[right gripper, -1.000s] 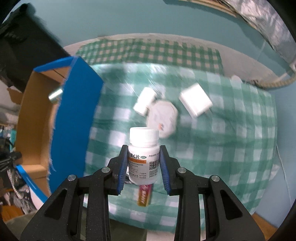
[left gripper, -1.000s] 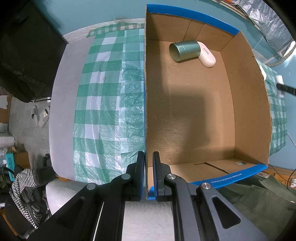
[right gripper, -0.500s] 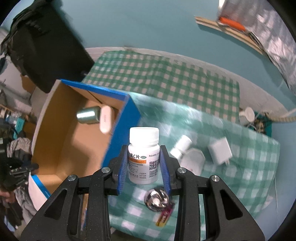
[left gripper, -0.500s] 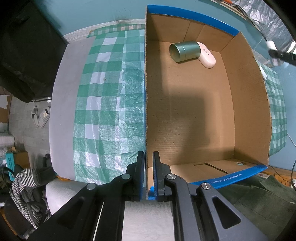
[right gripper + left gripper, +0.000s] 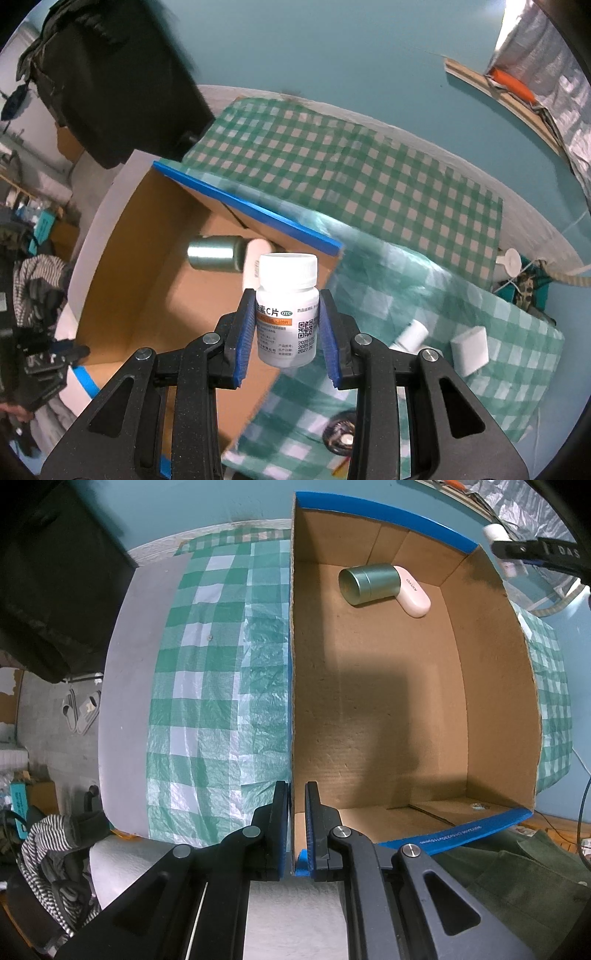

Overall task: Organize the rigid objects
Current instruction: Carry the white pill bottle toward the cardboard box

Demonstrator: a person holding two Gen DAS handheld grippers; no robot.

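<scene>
Surface: green-checked tablecloth (image 5: 207, 686) over table, teal wall behind.
Left gripper (image 5: 295, 812): jaws clamped on near wall of cardboard box (image 5: 369, 701).
Right gripper (image 5: 287, 325): jaws closed on white pill bottle (image 5: 286, 314), upright, above box edge.
Beyond jaws, in box: green tin (image 5: 369, 584) touching white case (image 5: 413, 596) at far end.
Right of jaws, on cloth: white charger (image 5: 470, 350), small bottle (image 5: 412, 334), possibly a metal disc (image 5: 341, 437), blurred.

Checked cloth (image 5: 207, 686) covers the table (image 5: 125, 686), bearing a cardboard box (image 5: 491, 686).
</scene>
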